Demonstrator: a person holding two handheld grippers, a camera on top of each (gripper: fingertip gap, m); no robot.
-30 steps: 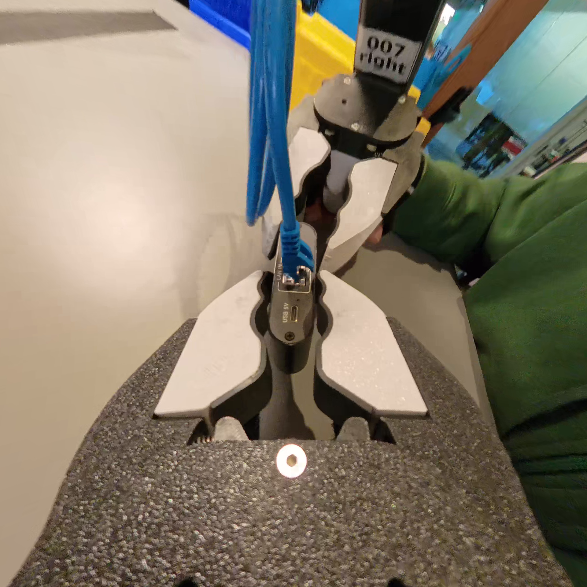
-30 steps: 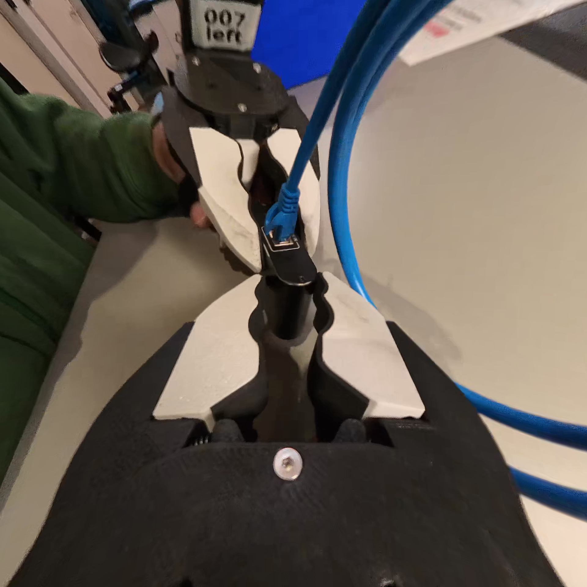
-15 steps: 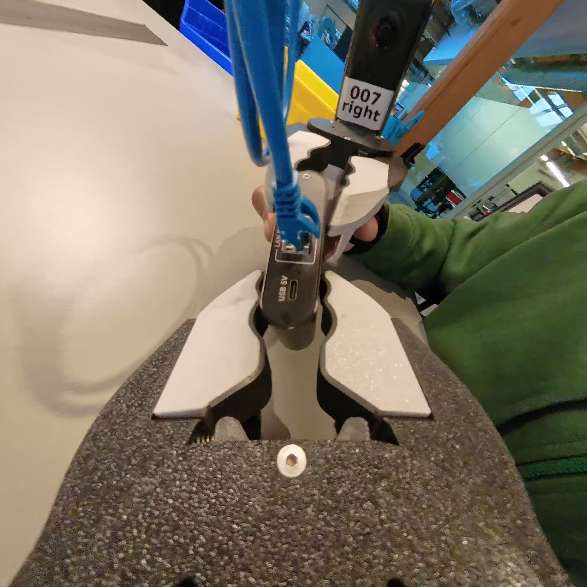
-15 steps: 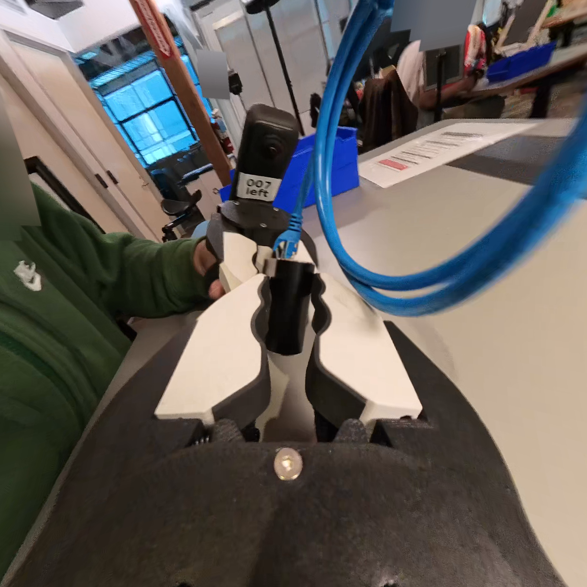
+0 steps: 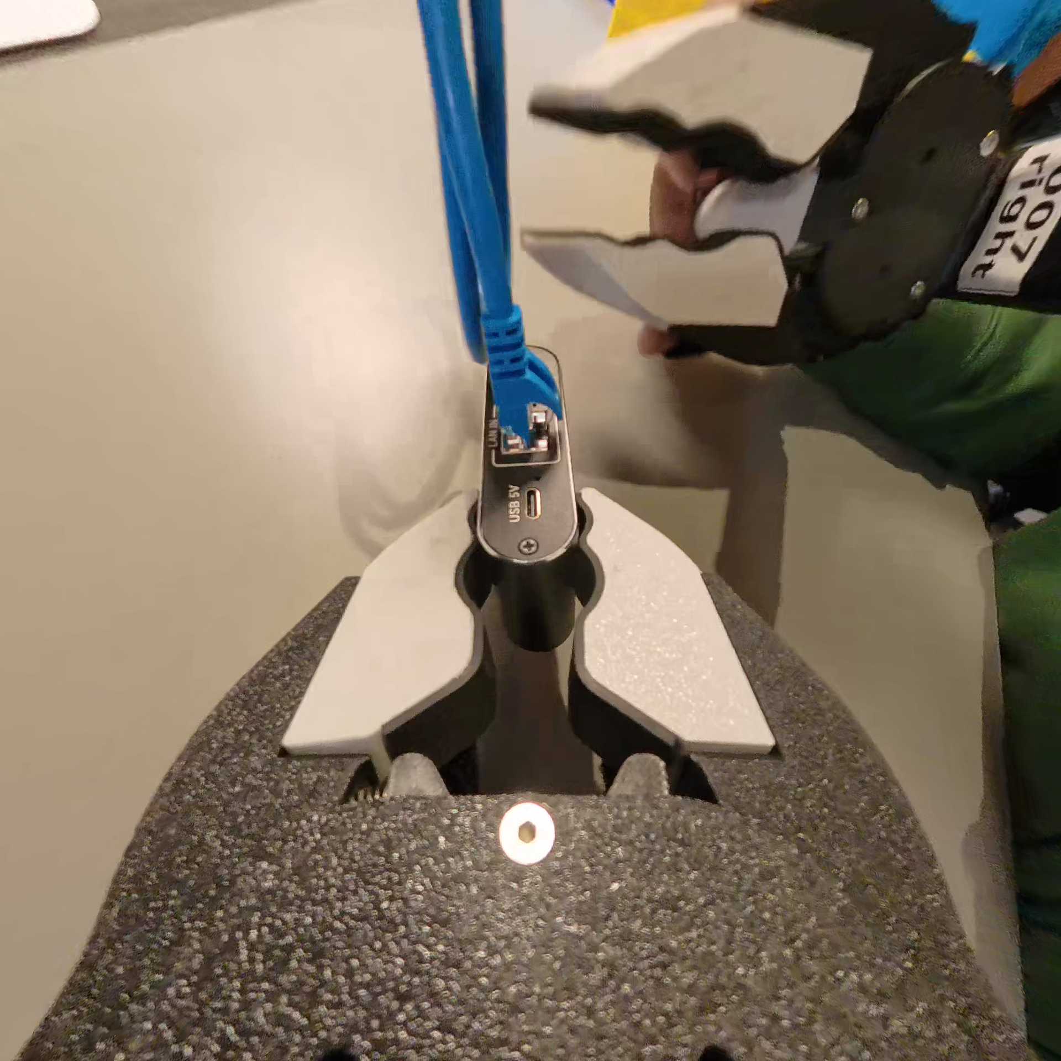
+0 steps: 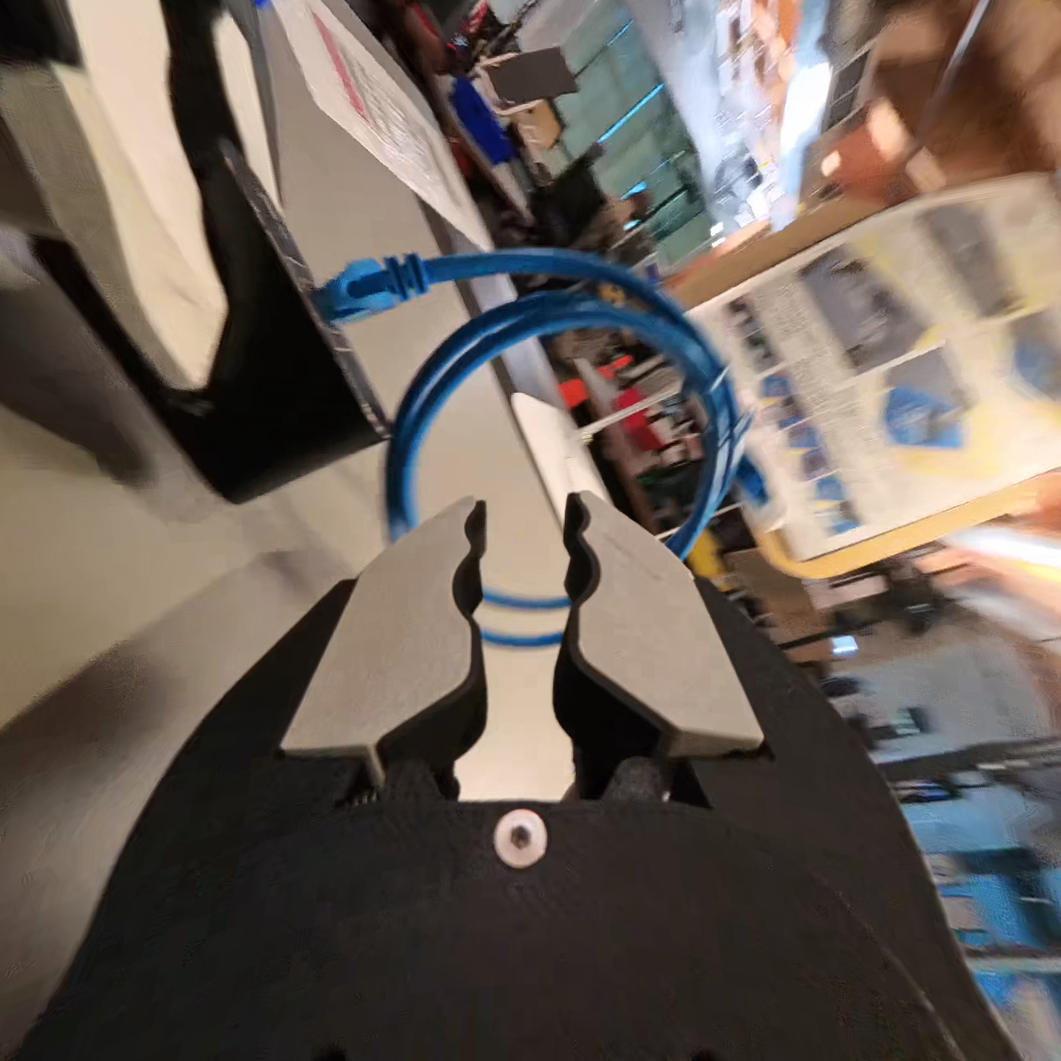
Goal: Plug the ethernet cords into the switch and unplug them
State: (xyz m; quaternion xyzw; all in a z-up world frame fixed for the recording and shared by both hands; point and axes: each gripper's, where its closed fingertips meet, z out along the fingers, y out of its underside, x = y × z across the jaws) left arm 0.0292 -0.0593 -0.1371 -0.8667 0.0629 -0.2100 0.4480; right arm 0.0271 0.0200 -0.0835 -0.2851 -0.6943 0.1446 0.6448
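Now right gripper (image 6: 522,517) has released switch (image 5: 525,505)

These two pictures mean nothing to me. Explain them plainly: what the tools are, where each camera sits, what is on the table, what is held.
No robot here: a person holds a two-finger gripper in each hand, with a camera on each looking along its fingers.

The left wrist view shows the left gripper shut on a small black switch. A blue ethernet cable is plugged into its top port. To the upper right is the right gripper, open and holding nothing, with the person's green sleeve behind it.

The right wrist view is tilted and blurred. The right gripper's jaws stand apart, empty, with the cable's loop beyond them above the grey table. A white sheet lies farther back.
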